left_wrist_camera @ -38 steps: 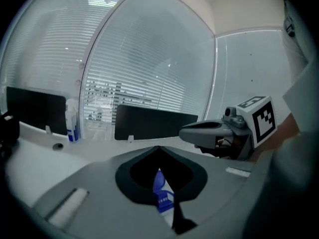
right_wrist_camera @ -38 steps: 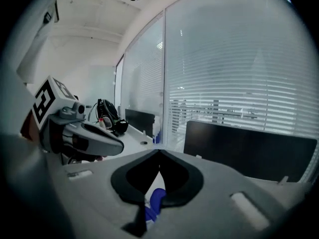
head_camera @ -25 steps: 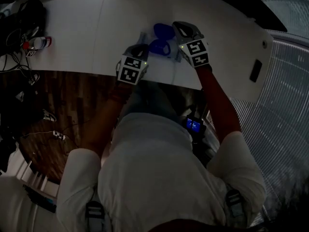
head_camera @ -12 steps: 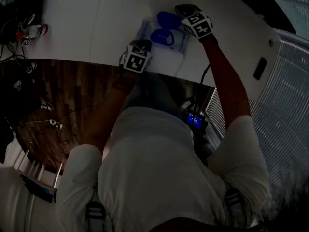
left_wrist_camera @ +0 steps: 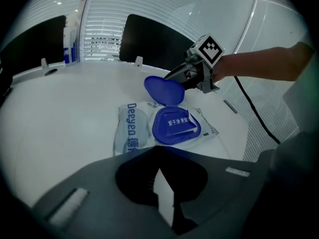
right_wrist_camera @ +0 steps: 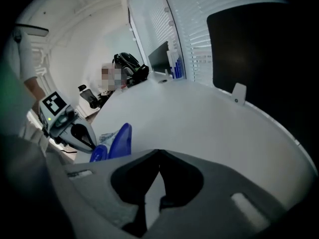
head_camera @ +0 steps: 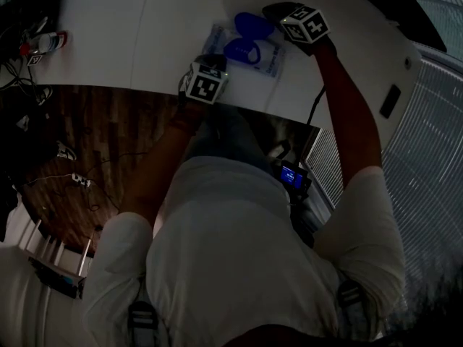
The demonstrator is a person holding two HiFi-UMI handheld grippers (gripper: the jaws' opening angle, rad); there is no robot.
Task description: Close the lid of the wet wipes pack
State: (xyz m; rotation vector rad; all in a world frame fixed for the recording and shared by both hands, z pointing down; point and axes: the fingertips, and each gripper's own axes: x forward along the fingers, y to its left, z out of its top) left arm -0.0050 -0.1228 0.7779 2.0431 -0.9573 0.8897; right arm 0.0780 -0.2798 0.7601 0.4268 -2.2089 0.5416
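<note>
Wet wipes pack [head_camera: 269, 62] lies flat on the white tabletop [head_camera: 130, 27], close to the edge nearest the person, with its printed end toward the left in the left gripper view. Its blue lid [left_wrist_camera: 163, 89] is open and stands tilted up from the far side of the blue oval opening frame [left_wrist_camera: 174, 126], inner face toward the person. The right claw [head_camera: 273, 11] is just behind the raised lid, on its far side. In the right gripper view the lid shows to the left of the jaws, not between them. Those jaws are closed tip to tip with nothing held, and whether they touch the lid cannot be told. The left claw [head_camera: 212, 63] sits at the pack's near edge. Its jaws are also drawn together and empty, pointing across the pack toward the lid. Far off at the tabletop's left end lie a small bottle with a red part [head_camera: 45, 43] and dark cables [head_camera: 22, 6]
</note>
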